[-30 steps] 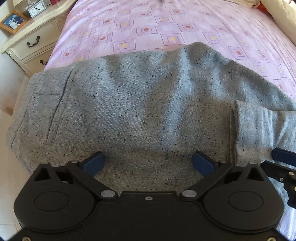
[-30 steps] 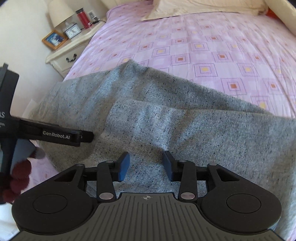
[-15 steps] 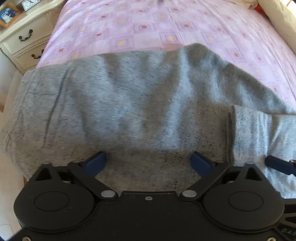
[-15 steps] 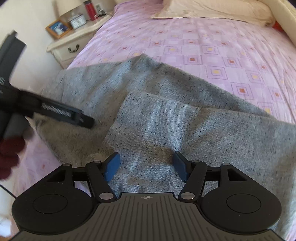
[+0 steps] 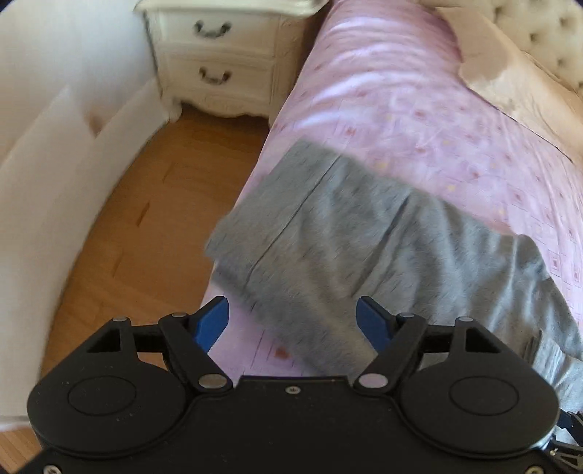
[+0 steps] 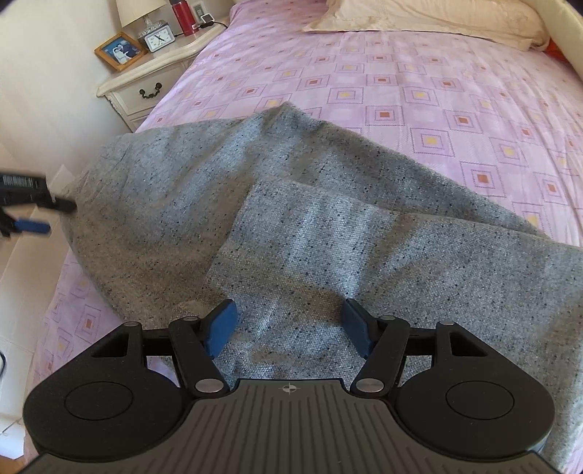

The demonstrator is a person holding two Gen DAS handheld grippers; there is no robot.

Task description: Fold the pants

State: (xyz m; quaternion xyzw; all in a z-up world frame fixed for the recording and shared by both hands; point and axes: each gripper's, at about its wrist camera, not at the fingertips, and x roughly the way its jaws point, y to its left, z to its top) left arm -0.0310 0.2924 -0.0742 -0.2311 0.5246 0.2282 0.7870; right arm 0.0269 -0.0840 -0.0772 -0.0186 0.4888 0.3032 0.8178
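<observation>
My right gripper hangs over the grey speckled pants, its blue pads spread wide with only flat cloth beneath them, pinching nothing. The pants lie across the near corner of the bed's pink patterned sheet, one leg end folded back over the rest, their left edge at the bed's side. My left gripper has just been narrowing but still stands apart, with nothing clamped; its view is blurred, and the cloth under it is not pressed. In the right view, a small label on the left gripper is too blurred to read. On the nightstand stand a white clock, a framed photo and a red bottle.
</observation>
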